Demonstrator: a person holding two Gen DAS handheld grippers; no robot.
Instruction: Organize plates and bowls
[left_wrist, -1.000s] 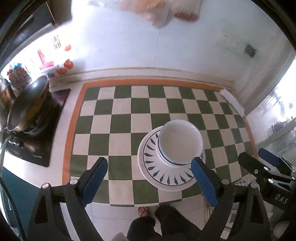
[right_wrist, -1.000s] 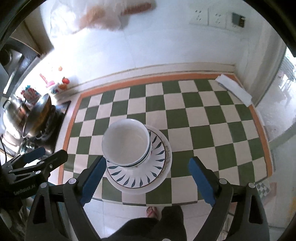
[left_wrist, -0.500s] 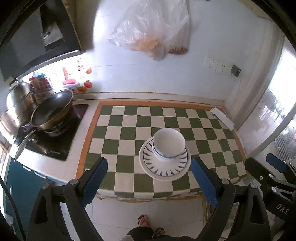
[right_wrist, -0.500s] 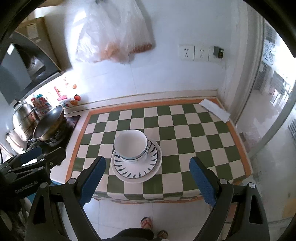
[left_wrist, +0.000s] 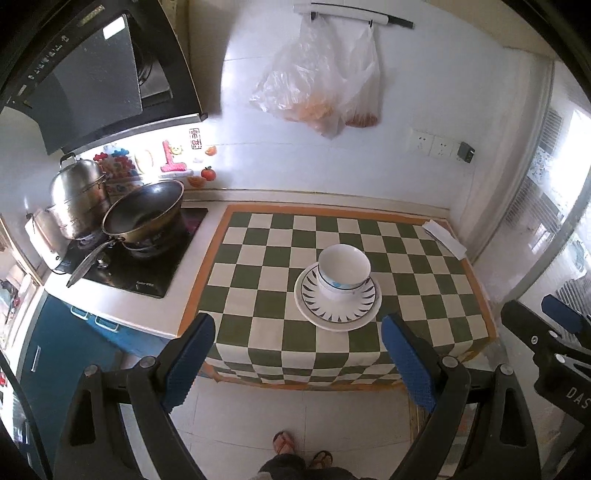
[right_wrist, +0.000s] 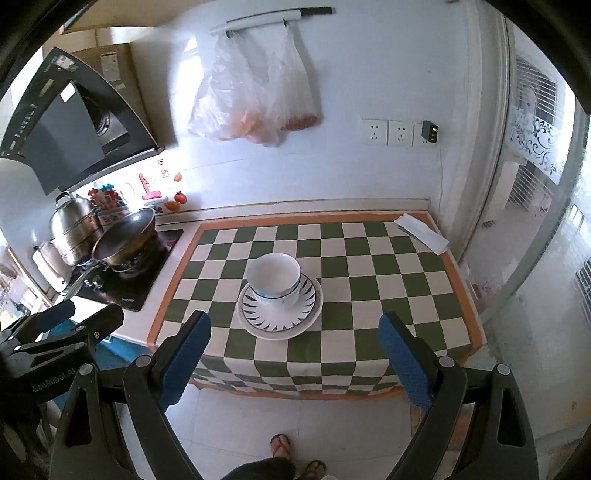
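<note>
A white bowl (left_wrist: 344, 271) (right_wrist: 273, 276) with a blue rim band stands upright on a white plate (left_wrist: 338, 312) (right_wrist: 279, 317) with dark leaf marks, near the front of the green-and-white checked cloth (left_wrist: 258, 258) (right_wrist: 369, 266). My left gripper (left_wrist: 299, 354) hangs open in front of the counter, well back from the stack, nothing between its blue pads. My right gripper (right_wrist: 293, 350) is likewise open and empty, off the counter's front edge. Each gripper also shows at the side of the other's view.
A wok (left_wrist: 144, 214) and a steel pot (left_wrist: 79, 195) sit on the black hob at the left, under a range hood (left_wrist: 92, 81). Plastic bags (left_wrist: 321, 96) hang on the wall. A folded white cloth (left_wrist: 445, 238) lies at the counter's back right corner. The person's sandalled feet (left_wrist: 303, 448) stand on the tiled floor.
Both grippers have pulled back and up from the counter; the bowl and plate look much smaller and the counter's front edge and floor have come into view. Both stayed open.
</note>
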